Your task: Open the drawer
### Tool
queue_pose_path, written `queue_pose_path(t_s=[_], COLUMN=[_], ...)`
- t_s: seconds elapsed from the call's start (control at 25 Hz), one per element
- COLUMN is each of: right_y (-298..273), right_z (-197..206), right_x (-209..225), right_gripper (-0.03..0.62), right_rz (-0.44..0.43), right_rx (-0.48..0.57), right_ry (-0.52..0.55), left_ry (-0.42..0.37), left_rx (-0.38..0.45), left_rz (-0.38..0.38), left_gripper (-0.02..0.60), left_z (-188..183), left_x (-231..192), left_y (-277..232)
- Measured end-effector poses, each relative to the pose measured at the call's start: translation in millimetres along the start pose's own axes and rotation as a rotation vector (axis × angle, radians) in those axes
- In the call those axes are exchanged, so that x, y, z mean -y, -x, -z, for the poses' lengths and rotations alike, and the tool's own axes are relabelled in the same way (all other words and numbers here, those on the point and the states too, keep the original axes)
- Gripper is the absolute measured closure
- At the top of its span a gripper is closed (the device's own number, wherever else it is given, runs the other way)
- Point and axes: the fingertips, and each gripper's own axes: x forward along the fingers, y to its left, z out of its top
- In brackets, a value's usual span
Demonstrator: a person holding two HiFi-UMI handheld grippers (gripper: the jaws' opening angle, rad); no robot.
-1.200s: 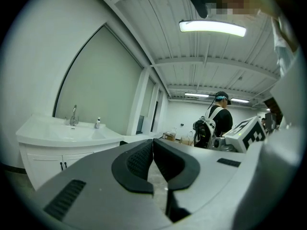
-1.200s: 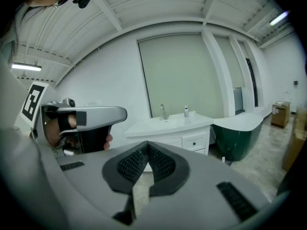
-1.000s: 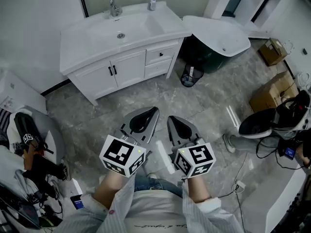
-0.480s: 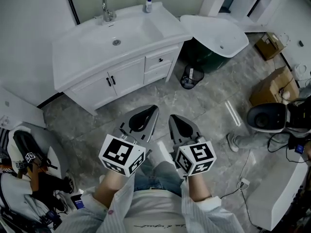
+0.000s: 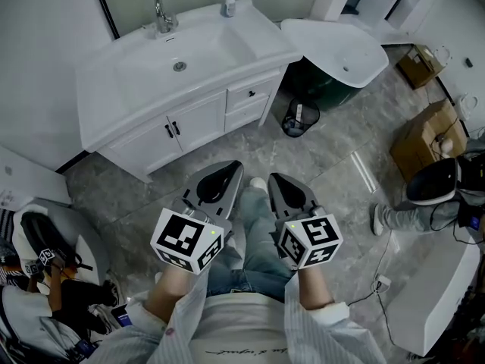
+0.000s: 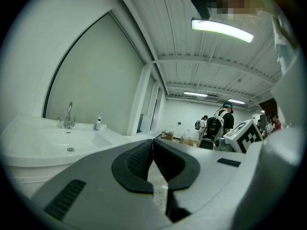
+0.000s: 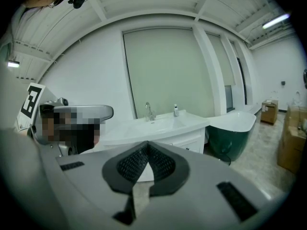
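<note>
The white vanity point(image 5: 182, 67) stands ahead on the grey stone floor, with two small drawers at its right end. The upper drawer point(image 5: 252, 93) has a dark handle and is closed, and so is the lower drawer point(image 5: 246, 113). My left gripper point(image 5: 231, 166) and right gripper point(image 5: 276, 178) hover side by side over the floor, well short of the vanity. Both are shut with nothing between the pads. The left gripper view shows its tips meeting point(image 6: 153, 142) with the basin point(image 6: 67, 145) beyond. In the right gripper view the shut tips point(image 7: 147, 143) point at the vanity point(image 7: 163, 126).
A faucet point(image 5: 161, 14) and a small bottle point(image 5: 229, 3) sit on the counter. A green bathtub point(image 5: 341, 55) and a mesh bin point(image 5: 299, 117) stand right of the vanity. Cardboard boxes point(image 5: 426, 139) and cables lie at far right, bags point(image 5: 38, 237) at left.
Both grippers have moved forward toward the vanity, which now sits nearer and lower in the head view. The person's leg has stepped forward between them. Both stay shut.
</note>
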Motion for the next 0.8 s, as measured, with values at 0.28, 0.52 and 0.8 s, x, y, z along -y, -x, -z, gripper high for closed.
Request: queue_pose_path(t_s=[0.28,0.52,0.8], right_y=[-40.3,-91.1,-144.8], right_z=[-13.0,-31.3,-67.5], right_x=[27.8,64.7,125.4], right_gripper=[0.585,0.585,0.585], right_rz=[-0.018,-0.07,-0.138], right_rx=[-0.006,-0.013,-0.036], right_ry=[0.001,0.009,0.029], left_ry=[-0.007,-0.009,0.003], left_rx=[0.003,0.018,0.02], left_rz=[-0.039,-0.088,-0.147], left_gripper=[0.565,0.565,0.565], left_z=[-4.1,-13.5,-29.7], left_x=[-28.8,-60.2,-85.5], left_y=[-30.0,-83.2,-164.1])
